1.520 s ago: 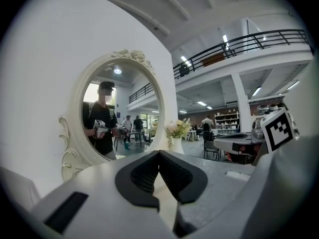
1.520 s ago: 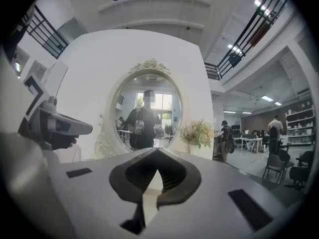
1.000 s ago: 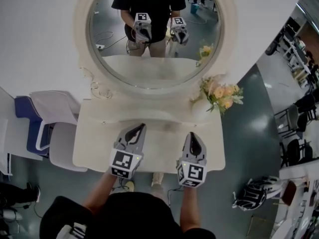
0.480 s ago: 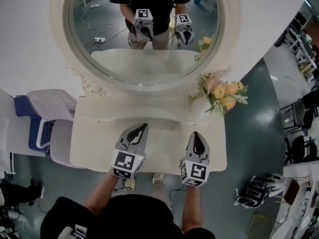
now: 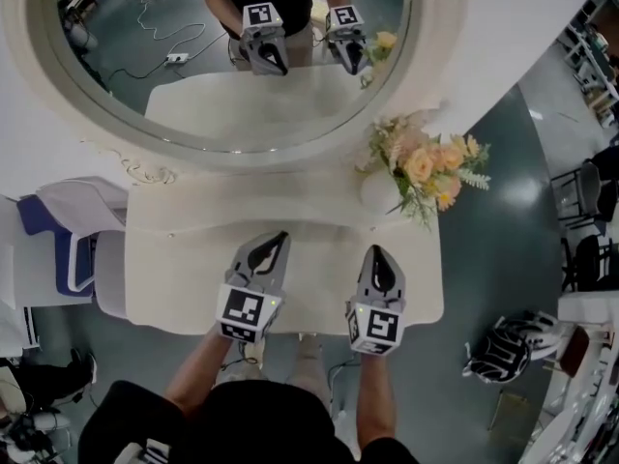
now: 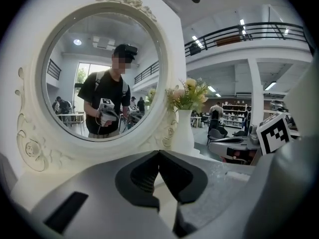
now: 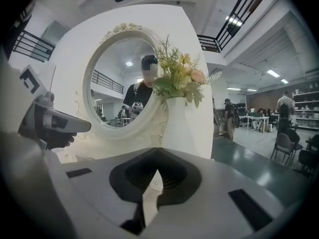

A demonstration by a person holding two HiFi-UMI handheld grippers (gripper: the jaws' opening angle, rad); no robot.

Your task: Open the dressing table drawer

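The cream dressing table point(image 5: 174, 259) stands below me, seen from above; its drawer front is hidden under the top's near edge. My left gripper point(image 5: 280, 236) hovers over the front middle of the top, jaws shut and empty. My right gripper point(image 5: 375, 251) hovers beside it to the right, also shut on nothing. In the left gripper view the closed left gripper point(image 6: 158, 152) points at the oval mirror point(image 6: 99, 78). In the right gripper view the closed right gripper point(image 7: 158, 151) points at the white vase point(image 7: 179, 128).
A white vase of peach flowers point(image 5: 421, 167) stands at the table's back right corner. The big oval mirror point(image 5: 213, 66) rises behind the top and reflects both grippers. A blue and white chair point(image 5: 68, 245) is at the left, and a black and white object point(image 5: 503, 351) lies on the floor at the right.
Both grippers have sunk lower over the front of the table top, still shut. The mirror has slid up in the head view and the table looks closer.
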